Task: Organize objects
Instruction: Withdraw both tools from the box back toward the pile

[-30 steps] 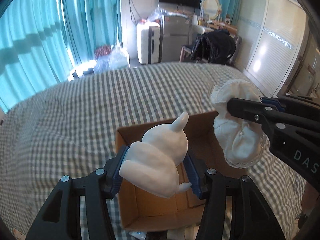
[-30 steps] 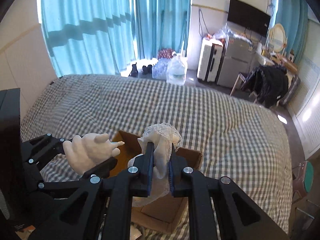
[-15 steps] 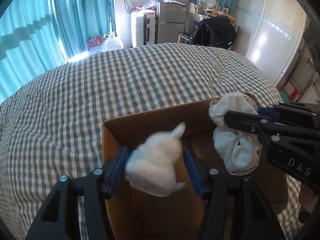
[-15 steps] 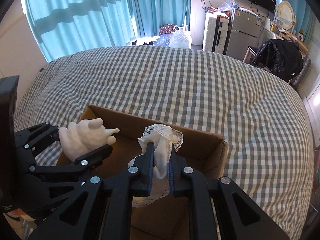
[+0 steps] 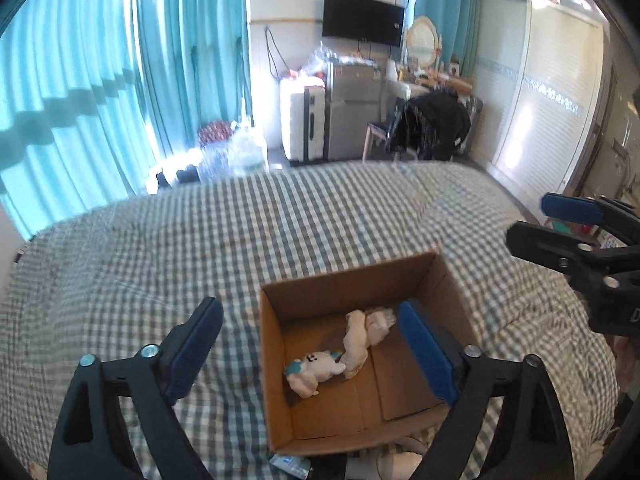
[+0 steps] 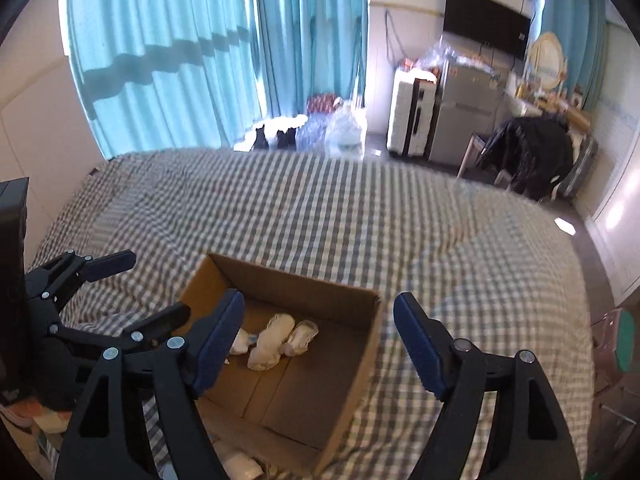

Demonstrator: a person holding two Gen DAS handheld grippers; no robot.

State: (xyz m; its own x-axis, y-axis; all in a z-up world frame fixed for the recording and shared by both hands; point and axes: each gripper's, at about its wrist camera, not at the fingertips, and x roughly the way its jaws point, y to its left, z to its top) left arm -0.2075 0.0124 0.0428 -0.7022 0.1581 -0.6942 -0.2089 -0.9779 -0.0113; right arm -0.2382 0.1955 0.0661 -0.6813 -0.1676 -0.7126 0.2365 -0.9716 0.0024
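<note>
An open cardboard box sits on the checked bed. A white plush toy and a white lace cloth lie side by side on its floor; in the right wrist view the cloth shows and the toy is partly hidden by a finger. My left gripper is open and empty above the box. My right gripper is open and empty above the box, and it also shows in the left wrist view.
The grey-checked bedspread surrounds the box. Small items lie at the bed's near edge below the box. Beyond the bed are teal curtains, a white suitcase, a small fridge and a chair with black clothing.
Both grippers opened and let go: the plush toy and the lace cloth dropped into the box. Both grippers rose away from the box.
</note>
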